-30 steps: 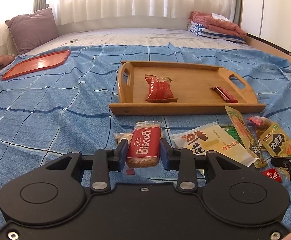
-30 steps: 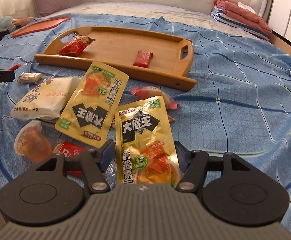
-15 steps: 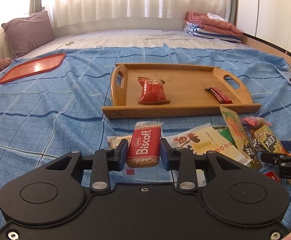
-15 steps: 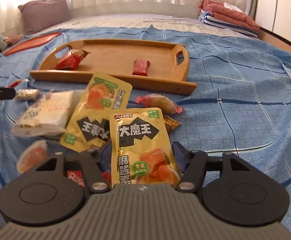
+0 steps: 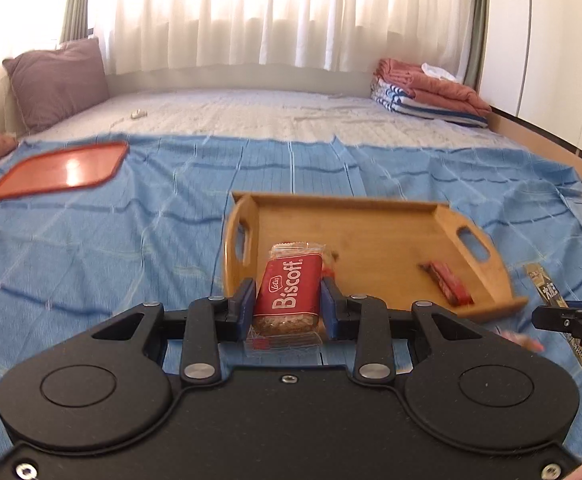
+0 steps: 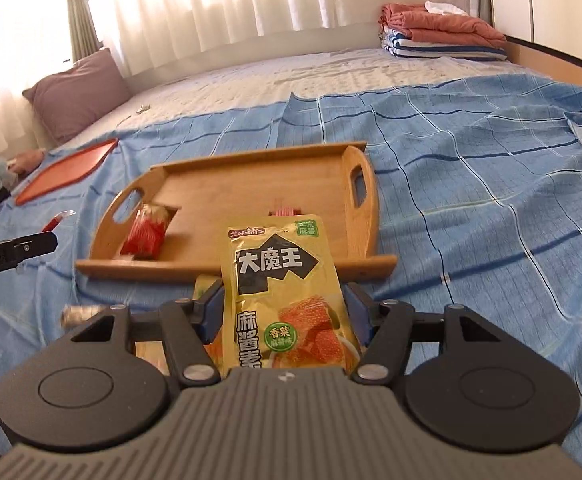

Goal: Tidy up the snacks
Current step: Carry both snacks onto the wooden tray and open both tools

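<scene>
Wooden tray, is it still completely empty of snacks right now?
No. In the right wrist view the wooden tray already holds a red crinkled snack packet near its left handle, with another small red wrapper partly hidden.

Setting: home bedroom. A bed [image 5: 291,136] fills the view, with a quilted mattress cover and a blue checked sheet [image 5: 91,240] over its near half. Purple pillow [image 5: 57,80] at the bed's far left corner; folded blankets [image 5: 427,94] at the far right. Sheer white curtains [image 5: 271,12] behind the bed, backlit by daylight.
</scene>
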{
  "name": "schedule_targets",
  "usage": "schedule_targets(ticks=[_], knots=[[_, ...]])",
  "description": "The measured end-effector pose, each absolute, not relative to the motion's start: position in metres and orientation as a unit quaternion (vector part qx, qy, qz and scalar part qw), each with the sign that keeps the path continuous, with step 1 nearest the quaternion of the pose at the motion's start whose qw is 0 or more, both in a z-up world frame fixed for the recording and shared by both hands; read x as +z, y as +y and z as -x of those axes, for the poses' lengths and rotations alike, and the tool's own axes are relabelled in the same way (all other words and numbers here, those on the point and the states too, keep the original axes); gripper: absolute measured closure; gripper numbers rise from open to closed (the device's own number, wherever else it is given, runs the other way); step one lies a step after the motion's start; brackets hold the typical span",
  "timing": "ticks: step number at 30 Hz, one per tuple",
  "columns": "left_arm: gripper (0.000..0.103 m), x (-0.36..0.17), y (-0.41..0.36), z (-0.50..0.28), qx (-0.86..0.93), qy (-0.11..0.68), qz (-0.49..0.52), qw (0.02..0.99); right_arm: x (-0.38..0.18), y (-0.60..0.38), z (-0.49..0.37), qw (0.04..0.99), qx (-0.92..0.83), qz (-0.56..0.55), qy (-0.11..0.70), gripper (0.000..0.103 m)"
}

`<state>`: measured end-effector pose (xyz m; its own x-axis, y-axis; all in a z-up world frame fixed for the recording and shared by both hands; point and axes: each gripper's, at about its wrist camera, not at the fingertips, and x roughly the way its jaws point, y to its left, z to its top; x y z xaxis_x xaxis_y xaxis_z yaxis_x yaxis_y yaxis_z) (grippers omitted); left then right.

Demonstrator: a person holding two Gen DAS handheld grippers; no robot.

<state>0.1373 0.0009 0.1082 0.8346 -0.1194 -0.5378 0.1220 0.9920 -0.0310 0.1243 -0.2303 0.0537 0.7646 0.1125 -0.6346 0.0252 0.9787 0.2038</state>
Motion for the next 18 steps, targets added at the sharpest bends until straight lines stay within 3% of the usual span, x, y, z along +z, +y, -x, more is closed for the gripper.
schedule_targets(ticks=[6,18], knots=[[0.071,0.114,-0.003,-0.201,-0.072,0.308,0.013,0.948,0.057,-0.238,-0.189,0.927,0.014,-0.122,0.355,0.038],[0.071,0.059,-0.014,-0.279,-0.041,0.353,-0.019,0.935,0.025,-0.234,-0.268,0.918,-0.02,-0.118,0.377,0.038]])
